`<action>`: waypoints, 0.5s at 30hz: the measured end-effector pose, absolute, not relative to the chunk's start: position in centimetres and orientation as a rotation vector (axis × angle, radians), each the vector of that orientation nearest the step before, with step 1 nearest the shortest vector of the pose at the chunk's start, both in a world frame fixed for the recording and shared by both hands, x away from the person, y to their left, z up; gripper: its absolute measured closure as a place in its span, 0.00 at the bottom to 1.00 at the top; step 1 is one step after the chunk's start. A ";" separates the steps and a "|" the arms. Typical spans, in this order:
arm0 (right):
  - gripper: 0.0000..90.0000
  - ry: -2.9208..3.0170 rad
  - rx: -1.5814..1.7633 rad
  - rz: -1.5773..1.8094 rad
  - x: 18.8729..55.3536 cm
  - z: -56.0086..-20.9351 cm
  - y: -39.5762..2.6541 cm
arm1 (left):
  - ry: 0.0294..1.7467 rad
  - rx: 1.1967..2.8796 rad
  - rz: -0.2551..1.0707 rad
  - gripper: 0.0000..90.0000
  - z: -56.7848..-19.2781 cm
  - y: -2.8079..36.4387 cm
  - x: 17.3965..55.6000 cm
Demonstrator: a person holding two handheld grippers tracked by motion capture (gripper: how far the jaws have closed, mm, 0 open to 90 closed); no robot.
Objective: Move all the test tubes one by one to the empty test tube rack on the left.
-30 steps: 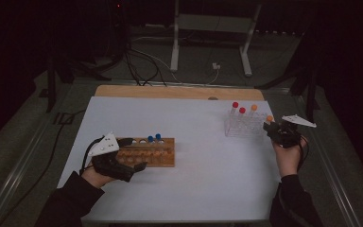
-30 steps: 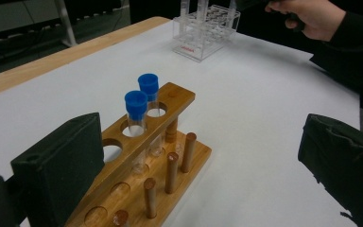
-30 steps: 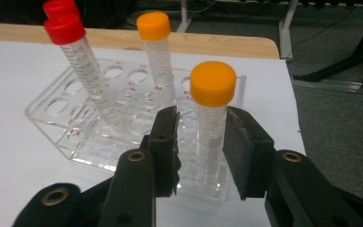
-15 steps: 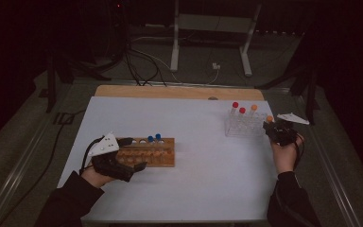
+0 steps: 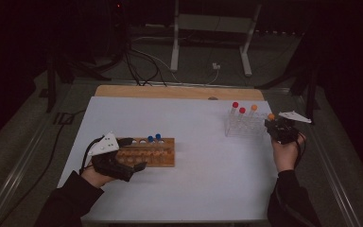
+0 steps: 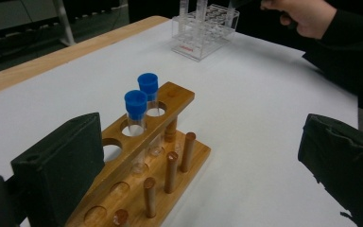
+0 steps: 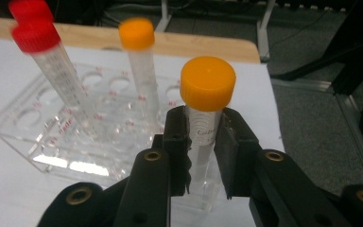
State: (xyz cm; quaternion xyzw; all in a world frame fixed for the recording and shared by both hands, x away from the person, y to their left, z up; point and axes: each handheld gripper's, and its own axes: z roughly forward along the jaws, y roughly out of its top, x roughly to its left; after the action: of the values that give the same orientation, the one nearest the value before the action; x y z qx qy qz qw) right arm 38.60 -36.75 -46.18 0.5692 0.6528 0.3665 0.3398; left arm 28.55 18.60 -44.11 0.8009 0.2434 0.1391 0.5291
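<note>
On our white surface (image 5: 194, 189), at the clear plastic rack's (image 7: 52, 142) near corner, we pinch the light, slick, rigid orange-capped plastic tube (image 7: 207, 101) just under its cap with the right gripper (image 7: 202, 142), while the left gripper (image 6: 194, 165) stands spread.

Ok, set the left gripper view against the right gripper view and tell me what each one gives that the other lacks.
Left gripper view: the brown wooden tube rack with two blue-capped clear tubes standing in its holes, between the left hand-held gripper's wide-open jaws.

Right gripper view: the right hand-held gripper shut on an orange-capped clear tube, and the caps of the other tubes, a second orange-capped tube and red-capped tubes.

Both: the clear plastic tube rack on the white table sheet.
</note>
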 end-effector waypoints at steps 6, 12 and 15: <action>0.84 1.675 1.434 0.962 38.1 -44.3 -36.5 | 0.577 1.913 0.330 0.02 -44.1 18.6 28.5; 0.83 1.658 1.367 0.955 37.2 -42.2 -36.0 | 0.566 1.917 0.326 0.02 -44.0 18.5 28.4; 0.84 1.673 1.334 0.958 36.7 -41.4 -35.5 | 0.561 1.920 0.322 0.02 -43.9 18.4 28.4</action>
State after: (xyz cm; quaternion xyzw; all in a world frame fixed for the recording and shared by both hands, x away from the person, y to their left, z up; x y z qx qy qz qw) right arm 36.73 -35.54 -41.41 0.5244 0.6577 0.3764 0.3883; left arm 28.42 18.38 -43.93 0.8039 0.2351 0.1350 0.5294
